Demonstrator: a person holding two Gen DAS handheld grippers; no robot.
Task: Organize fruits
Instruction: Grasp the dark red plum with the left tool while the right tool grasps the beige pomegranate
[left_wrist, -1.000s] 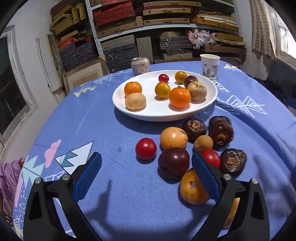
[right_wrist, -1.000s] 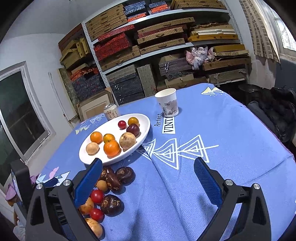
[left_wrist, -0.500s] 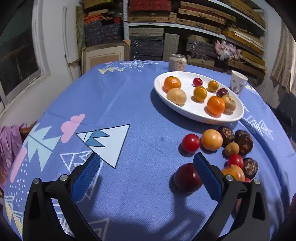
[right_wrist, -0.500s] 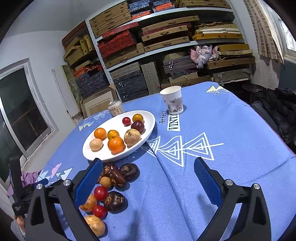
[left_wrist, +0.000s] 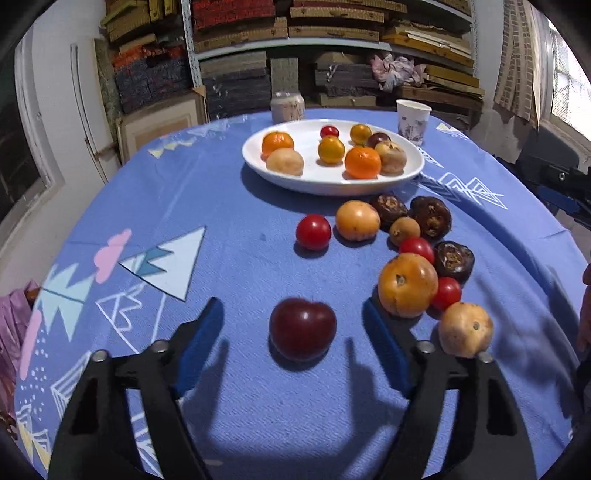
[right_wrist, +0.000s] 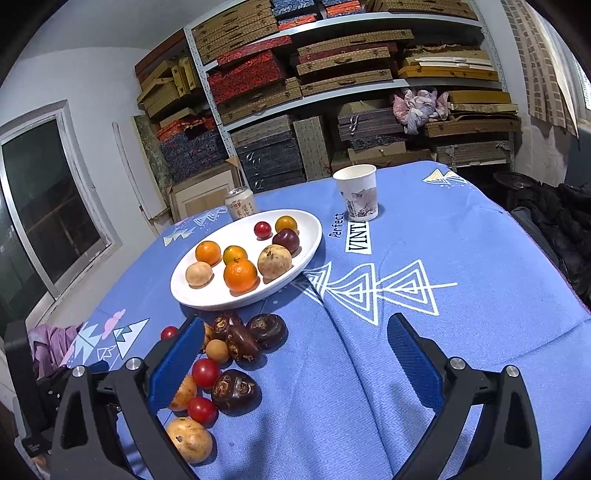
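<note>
**Left hand-held gripper closing in on the dark red plum**

The dark red plum (left_wrist: 302, 328) lies alone on the blue tablecloth (left_wrist: 240, 206), set a little apart from the loose pile of fruit to its right and well short of the white plate (left_wrist: 413, 173). It sits between the two blue pads of the left hand-held gripper (left_wrist: 293, 332), roughly centred in the gap. The jaws are closing, but bare cloth shows on both sides of the plum, so neither pad presses on it yet.

The step in hand looks like the pick-up of this plum, presumably to carry it to the plate, where mandarins, a small tomato, a dark plum and pale round fruit already lie. The next move calls for the pads to meet the plum evenly on both flanks; it is round and smooth, so an off-centre squeeze could roll it forward. Then a lift clear of the large orange fruit (left_wrist: 407, 285) just beside the right-hand pad, and a carry over the red tomato (left_wrist: 313, 232) to a free spot on the plate.

The right hand-held gripper (right_wrist: 295, 358) stands wide with nothing between its pads, over the table near the dark brown fruits (right_wrist: 255, 338). A paper cup (right_wrist: 356, 192) and a can (right_wrist: 241, 203) stand beyond the plate.
</note>
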